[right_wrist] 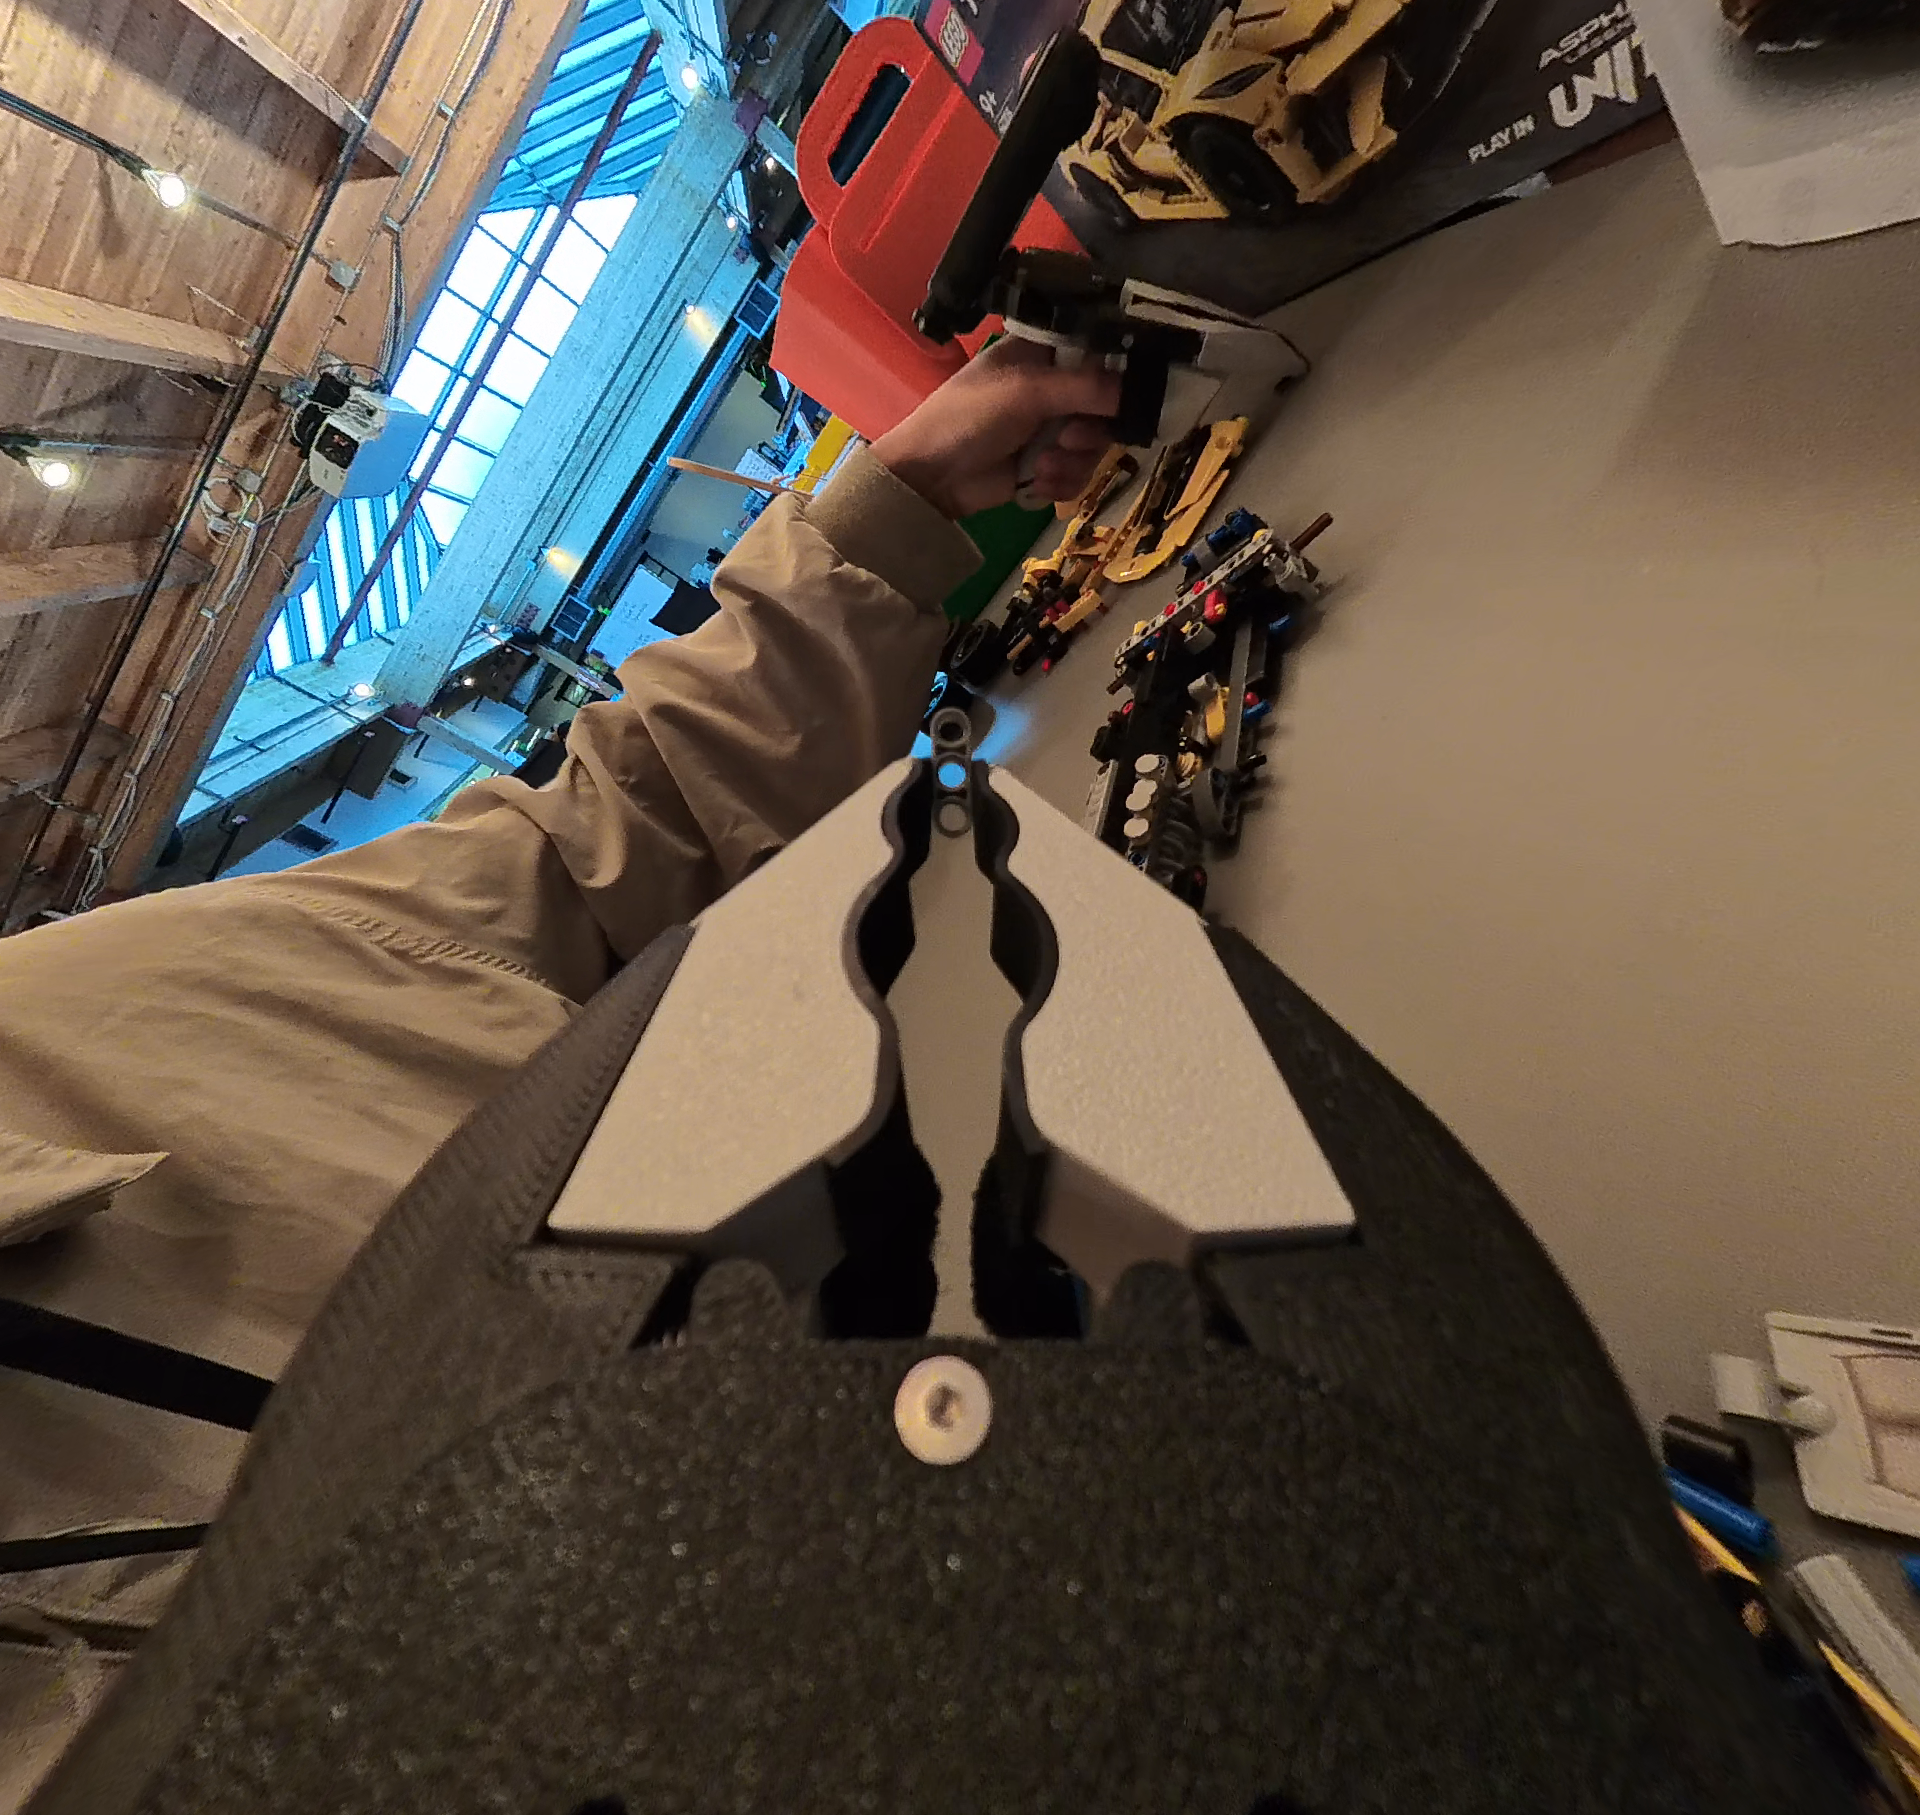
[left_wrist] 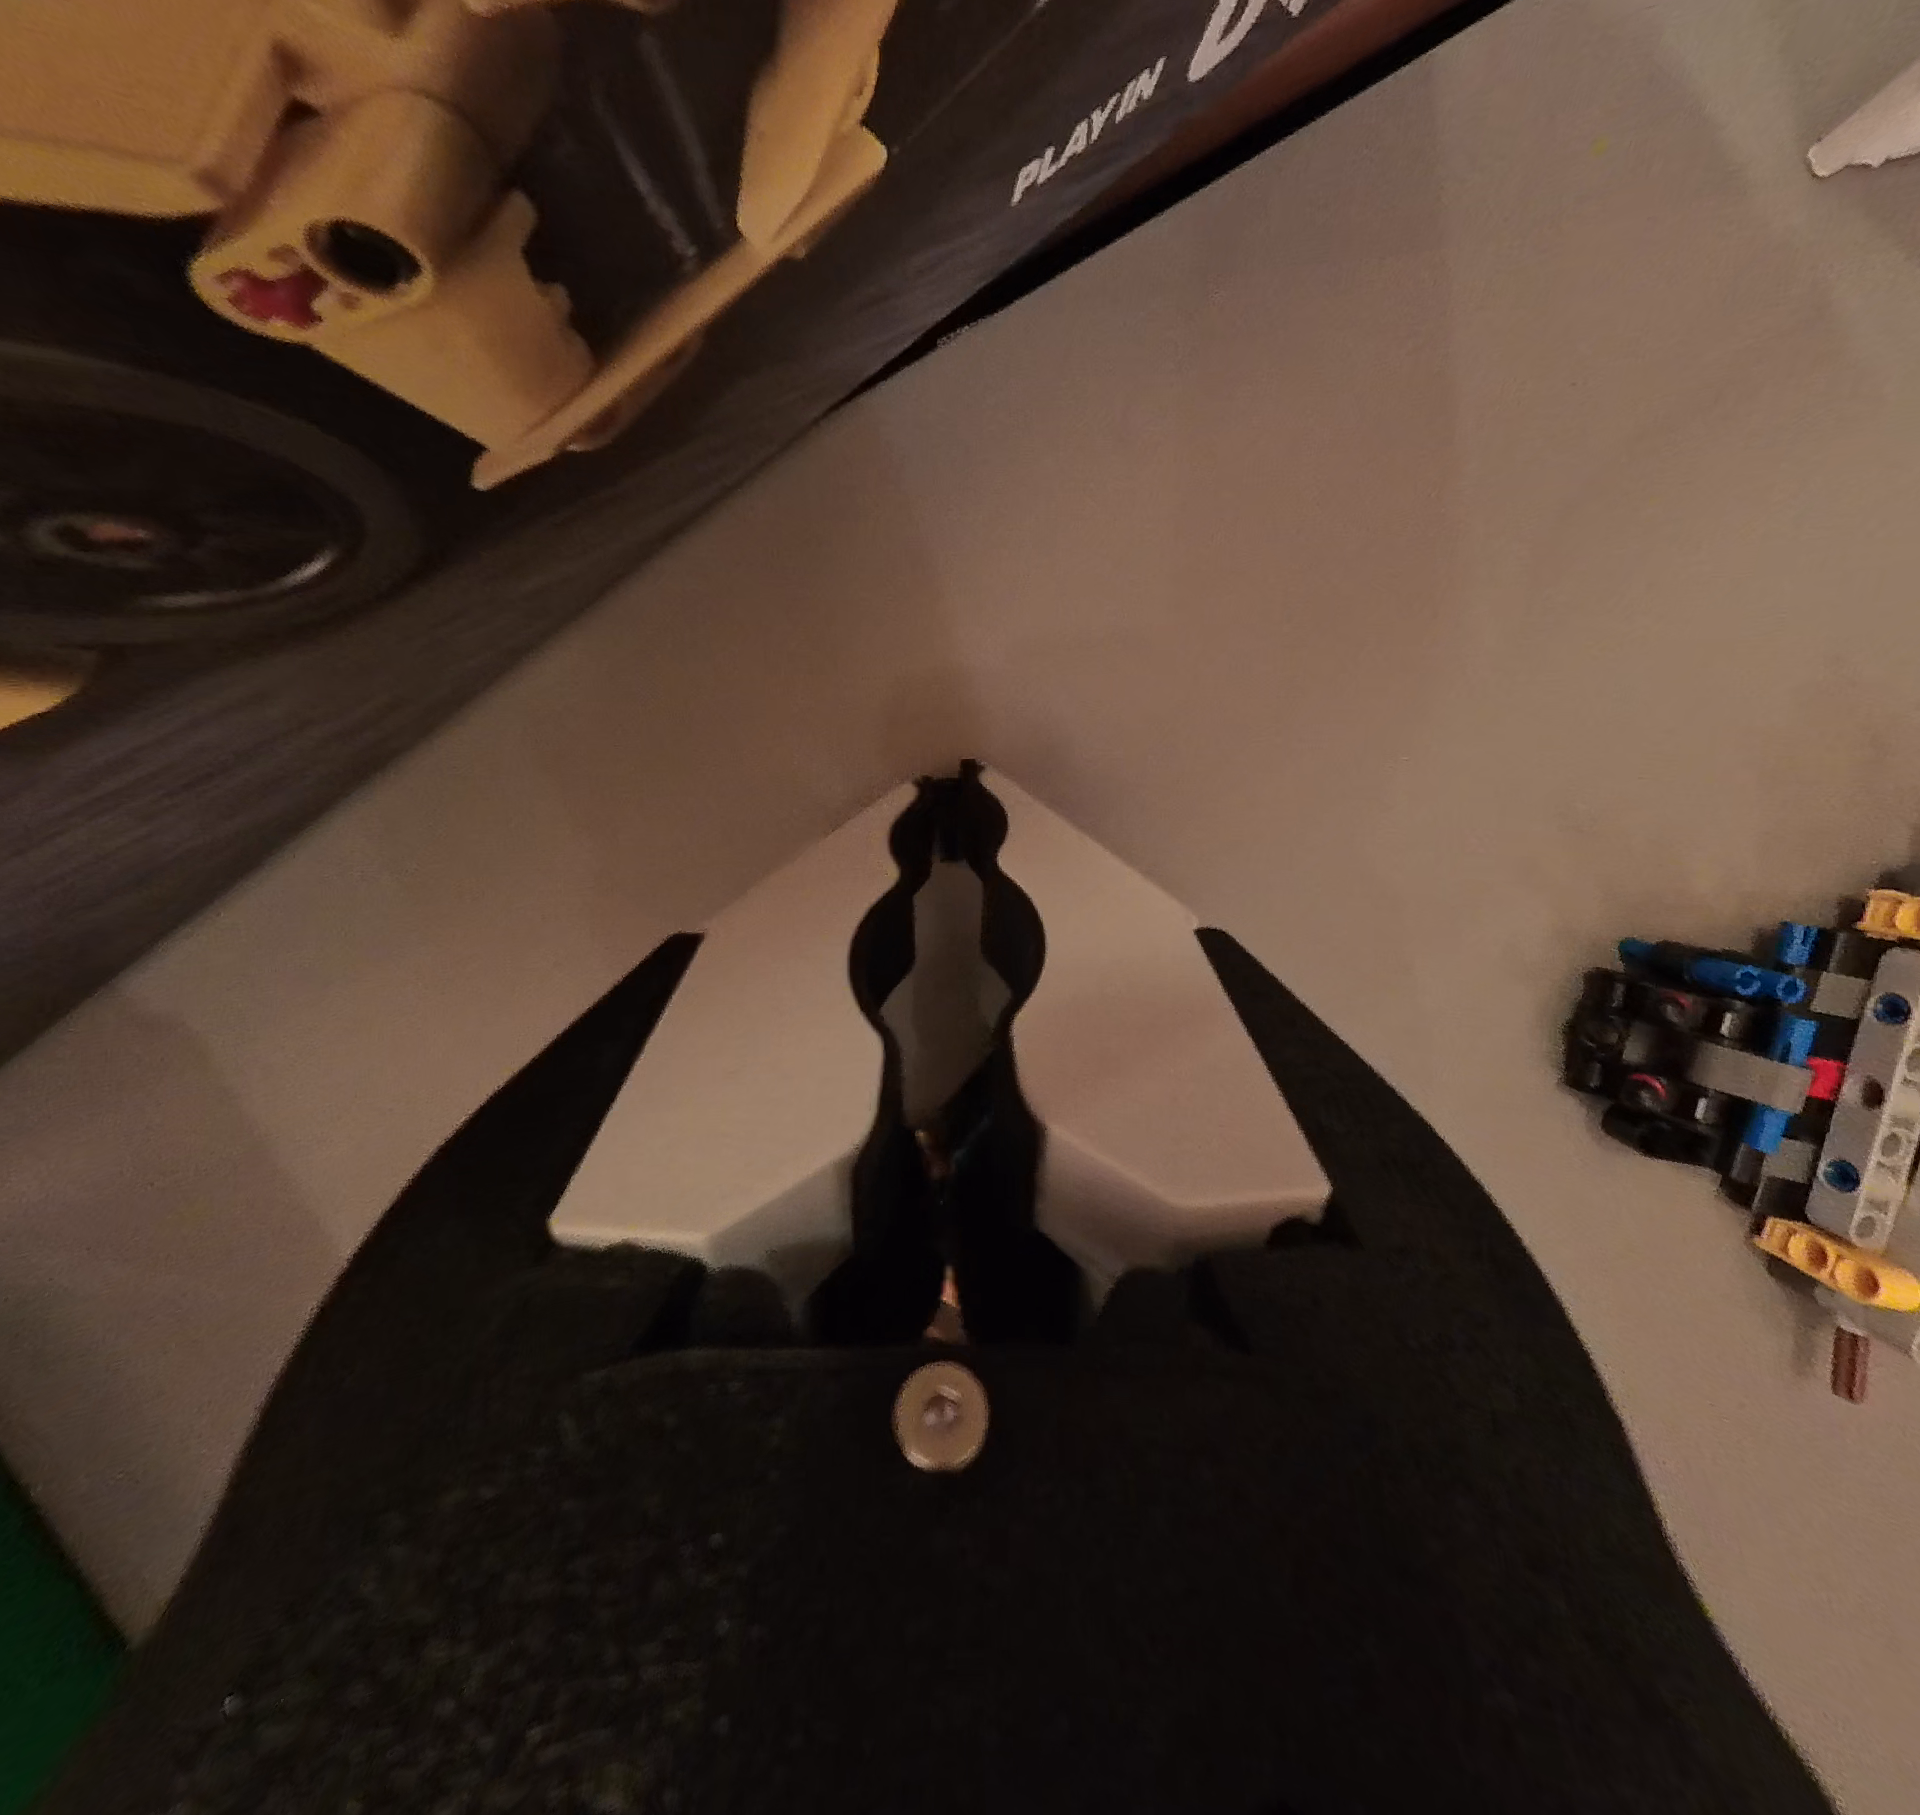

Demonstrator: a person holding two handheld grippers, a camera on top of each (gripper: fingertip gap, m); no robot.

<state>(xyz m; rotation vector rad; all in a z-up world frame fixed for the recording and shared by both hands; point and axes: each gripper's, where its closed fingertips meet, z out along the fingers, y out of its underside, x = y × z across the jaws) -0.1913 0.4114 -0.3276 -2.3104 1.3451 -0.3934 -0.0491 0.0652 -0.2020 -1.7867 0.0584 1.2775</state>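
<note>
The left tongs (left_wrist: 961, 789) were pressed together just above the pale grey tabletop (left_wrist: 1351, 570), pinching a tiny dark piece (left_wrist: 968, 778) at their very tips. A printed toy box (left_wrist: 468, 207) stood close ahead and to their left, its lower edge running diagonally across the view; bare tabletop lay open between the tips and that edge. Off to the right, well apart, sat a part-built brick frame (left_wrist: 1766, 1090) in black, blue, grey and yellow.

The right tongs (right_wrist: 951, 778) were closed on a small grey beam with round holes (right_wrist: 951, 763), held up off the tabletop (right_wrist: 1558, 726). Beyond it, a hand (right_wrist: 987, 425) in a tan sleeve (right_wrist: 675, 726) gripped the other tool near the box (right_wrist: 1299, 51). Between the two tongs lay a long brick chassis (right_wrist: 1195, 685) and a yellow panel assembly (right_wrist: 1122, 529), side by side. A wide stretch of tabletop to the right of the chassis stood free. A sheet of paper (right_wrist: 1787, 144) lay by the box, and loose parts and card (right_wrist: 1849, 1422) sat at the near right edge. Behind rose wooden walls and a glazed roof.
</note>
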